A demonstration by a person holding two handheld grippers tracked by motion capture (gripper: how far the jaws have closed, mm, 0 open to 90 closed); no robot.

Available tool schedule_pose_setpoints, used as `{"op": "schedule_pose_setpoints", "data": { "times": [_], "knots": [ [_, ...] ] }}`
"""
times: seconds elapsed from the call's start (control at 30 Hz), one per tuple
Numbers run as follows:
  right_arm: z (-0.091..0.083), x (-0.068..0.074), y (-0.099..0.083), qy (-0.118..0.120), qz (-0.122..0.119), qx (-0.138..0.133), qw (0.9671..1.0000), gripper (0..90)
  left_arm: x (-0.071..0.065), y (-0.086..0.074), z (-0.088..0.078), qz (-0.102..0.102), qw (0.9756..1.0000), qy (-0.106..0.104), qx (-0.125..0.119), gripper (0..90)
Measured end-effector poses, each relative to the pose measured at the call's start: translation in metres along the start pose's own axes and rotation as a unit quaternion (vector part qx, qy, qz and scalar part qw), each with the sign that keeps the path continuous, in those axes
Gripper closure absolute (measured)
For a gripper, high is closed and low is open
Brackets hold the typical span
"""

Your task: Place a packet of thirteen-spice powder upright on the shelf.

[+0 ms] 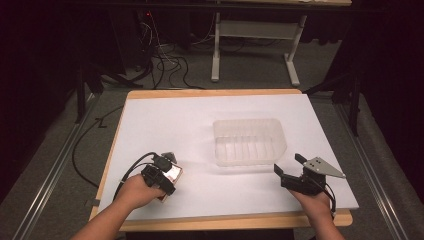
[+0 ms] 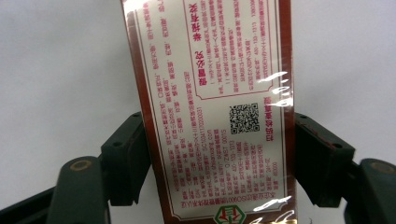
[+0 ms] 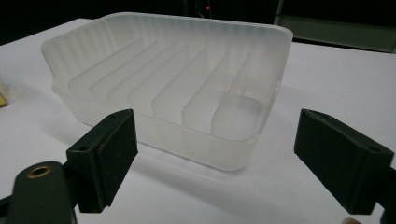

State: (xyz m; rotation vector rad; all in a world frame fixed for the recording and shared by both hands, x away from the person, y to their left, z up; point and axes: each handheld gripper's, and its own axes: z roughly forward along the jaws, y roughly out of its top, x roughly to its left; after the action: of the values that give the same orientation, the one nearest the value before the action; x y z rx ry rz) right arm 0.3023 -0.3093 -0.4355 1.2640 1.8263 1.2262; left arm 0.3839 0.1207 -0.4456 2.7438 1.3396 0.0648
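A flat box (image 2: pixel 210 70) wrapped in shiny film, cream with a red-brown border, red print and a QR code, lies on the white sheet at the near left. My left gripper (image 2: pixel 219 121) has a black pad against each long side of it. From above, that gripper (image 1: pixel 167 175) covers much of the box (image 1: pixel 175 173). A clear plastic tray (image 1: pixel 248 121) with ribbed dividers stands at the table's middle right. My right gripper (image 1: pixel 289 164) rests just in front of its near right corner, jaws spread wide with nothing between them. In its own view the gripper (image 3: pixel 217 119) faces the tray (image 3: pixel 177 70).
A white sheet (image 1: pixel 200 115) covers the wooden table (image 1: pixel 210 93). Beyond the far edge are cables (image 1: pixel 165 65) on the floor and a white desk frame (image 1: pixel 252 30). Metal rails run along both sides of the table.
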Motion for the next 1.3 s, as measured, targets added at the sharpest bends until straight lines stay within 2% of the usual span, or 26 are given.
{"op": "schedule_pose_setpoints", "data": {
  "times": [0.23,0.33,0.63,0.67,0.73,0.9,1.1,1.17,1.2,1.23,1.27,1.3],
  "knots": [
    [0.0,0.0,0.0,0.0,0.0,0.001,1.0,14.0,0.001,-0.002,-0.002,-0.001,0.9999,0.0,-0.011,31.6],
    [0.0,0.0,0.0,0.001,0.0,0.0,1.0,14.0,0.002,-0.003,-0.007,-0.004,0.9994,-0.006,-0.035,32.0],
    [0.0,0.001,0.0,0.0,-0.001,0.0,1.0,14.2,0.0,-0.006,-0.013,-0.004,0.9976,-0.011,-0.068,32.4],
    [0.0,0.001,0.0,0.0,0.0,0.0,1.0,14.2,-0.001,-0.007,-0.015,-0.007,0.9964,-0.016,-0.083,32.5],
    [0.0,0.001,0.0,0.0,0.0,0.0,1.0,14.2,0.0,-0.008,-0.016,-0.004,0.9958,-0.018,-0.089,32.4],
    [0.0,0.0,0.0,0.0,0.0,-0.001,1.0,14.3,-0.001,-0.011,-0.019,-0.008,0.992,-0.029,-0.123,32.5],
    [0.0,0.001,0.0,0.0,-0.001,0.0,1.0,14.4,-0.003,-0.015,-0.018,-0.007,0.9886,-0.027,-0.148,32.5],
    [0.0,0.001,0.0,0.0,-0.001,-0.001,1.0,14.4,-0.004,-0.017,-0.018,-0.006,0.9864,-0.026,-0.162,32.5],
    [0.0,0.001,0.0,0.0,-0.001,-0.001,1.0,14.4,-0.005,-0.019,-0.018,-0.008,0.9834,-0.03,-0.179,32.5],
    [0.0,0.001,0.0,-0.001,0.0,-0.001,1.0,14.4,-0.006,-0.02,-0.018,-0.007,0.9817,-0.032,-0.188,32.6],
    [0.0,0.001,0.0,-0.001,0.0,-0.001,1.0,14.4,-0.006,-0.02,-0.018,-0.007,0.9817,-0.032,-0.188,32.5],
    [0.0,0.001,0.0,-0.001,-0.001,-0.002,1.0,14.4,-0.006,-0.02,-0.018,-0.009,0.9803,-0.03,-0.195,32.5]
  ]
}}
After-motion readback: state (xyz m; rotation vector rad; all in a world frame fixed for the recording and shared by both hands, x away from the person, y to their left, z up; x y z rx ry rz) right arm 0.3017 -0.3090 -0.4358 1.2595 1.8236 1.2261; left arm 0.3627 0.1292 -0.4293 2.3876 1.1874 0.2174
